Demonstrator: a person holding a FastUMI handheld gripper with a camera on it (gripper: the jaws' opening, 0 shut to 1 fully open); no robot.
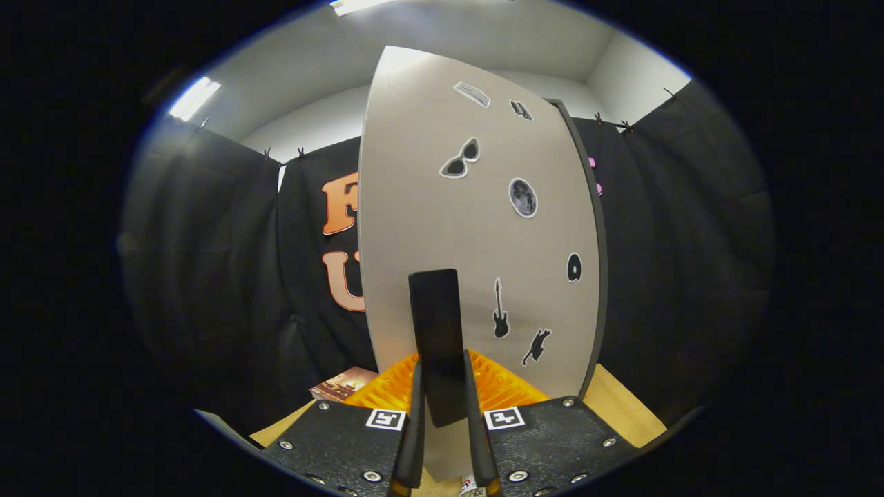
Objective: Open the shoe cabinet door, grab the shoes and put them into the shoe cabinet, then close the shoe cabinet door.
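Your gripper (442,421) pinches the black handle (436,338) on the stiff, light cabinet door (428,207) (stickers beside it); hold low.

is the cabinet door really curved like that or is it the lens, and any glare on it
Gripper view: the fisheye lens bows the cabinet door, so its edges curve. Soft ceiling-light sheen washes out the door's top; the stickers stay sharp. The hand-held gripper is shut on the dark door handle, with its near parts slightly soft.
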